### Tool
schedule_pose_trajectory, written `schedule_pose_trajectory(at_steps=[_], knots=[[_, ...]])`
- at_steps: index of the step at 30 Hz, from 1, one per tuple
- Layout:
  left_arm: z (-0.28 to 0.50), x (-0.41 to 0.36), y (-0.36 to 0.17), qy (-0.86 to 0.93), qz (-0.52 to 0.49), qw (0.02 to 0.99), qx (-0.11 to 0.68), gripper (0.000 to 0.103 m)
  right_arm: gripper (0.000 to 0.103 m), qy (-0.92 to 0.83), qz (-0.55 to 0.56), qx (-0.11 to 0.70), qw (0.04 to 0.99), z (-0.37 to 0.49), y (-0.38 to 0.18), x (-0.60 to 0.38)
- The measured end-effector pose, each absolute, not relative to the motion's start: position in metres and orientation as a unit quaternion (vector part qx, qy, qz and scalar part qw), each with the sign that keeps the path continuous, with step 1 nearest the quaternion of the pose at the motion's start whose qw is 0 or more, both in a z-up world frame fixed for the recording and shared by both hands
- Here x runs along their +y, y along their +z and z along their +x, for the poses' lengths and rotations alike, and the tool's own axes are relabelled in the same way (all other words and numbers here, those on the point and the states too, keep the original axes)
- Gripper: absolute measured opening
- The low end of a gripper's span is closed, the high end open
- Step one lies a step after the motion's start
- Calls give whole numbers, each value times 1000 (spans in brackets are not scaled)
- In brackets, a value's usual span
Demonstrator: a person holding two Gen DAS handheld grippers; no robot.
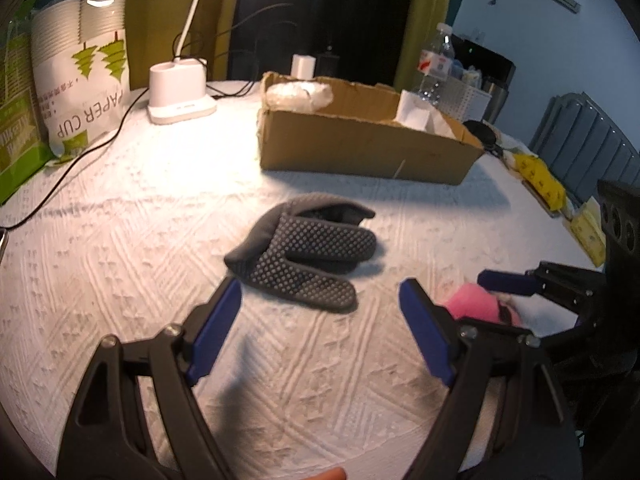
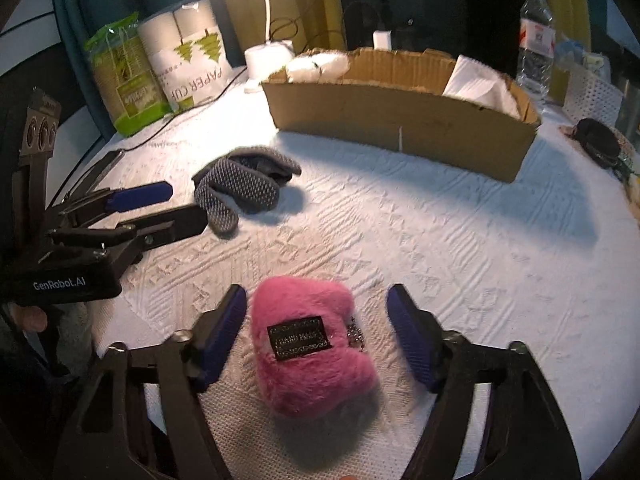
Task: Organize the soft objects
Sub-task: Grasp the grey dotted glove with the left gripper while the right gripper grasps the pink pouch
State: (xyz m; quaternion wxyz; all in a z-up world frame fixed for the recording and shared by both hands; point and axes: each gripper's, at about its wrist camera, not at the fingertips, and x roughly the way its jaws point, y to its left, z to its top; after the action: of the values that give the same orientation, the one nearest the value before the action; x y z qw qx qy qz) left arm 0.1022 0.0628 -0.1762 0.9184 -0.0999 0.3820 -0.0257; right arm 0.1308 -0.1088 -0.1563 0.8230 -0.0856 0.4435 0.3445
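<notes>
A pair of grey socks with dotted soles (image 1: 304,252) lies mid-table, just ahead of my open left gripper (image 1: 320,312); the socks also show in the right wrist view (image 2: 240,184). A pink furry pouch (image 2: 308,344) with a black label lies between the open fingers of my right gripper (image 2: 316,320), not clamped. In the left wrist view the pouch (image 1: 476,304) shows at the right by the right gripper (image 1: 500,284). The left gripper (image 2: 168,204) shows at the left of the right wrist view. A cardboard box (image 1: 360,144) holding white soft items stands behind.
The table has a white textured cloth (image 2: 480,260). Paper cup packs (image 1: 80,76), a white lamp base (image 1: 180,92) with cables, a water bottle (image 2: 536,40), a white basket (image 2: 592,92), a black object (image 2: 598,140) and yellow packets (image 1: 540,176) surround the box.
</notes>
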Motion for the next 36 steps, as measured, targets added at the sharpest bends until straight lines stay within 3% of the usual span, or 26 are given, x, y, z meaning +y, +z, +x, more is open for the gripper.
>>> schedule_pose_trajectory(at_steps=[4, 36], knots=[[108, 61, -177, -18, -97, 916, 389, 82, 50, 356, -101, 437, 820, 127, -156, -105], [187, 56, -195, 20, -58, 896, 439, 82, 49, 313, -47, 431, 845, 201, -160, -147]])
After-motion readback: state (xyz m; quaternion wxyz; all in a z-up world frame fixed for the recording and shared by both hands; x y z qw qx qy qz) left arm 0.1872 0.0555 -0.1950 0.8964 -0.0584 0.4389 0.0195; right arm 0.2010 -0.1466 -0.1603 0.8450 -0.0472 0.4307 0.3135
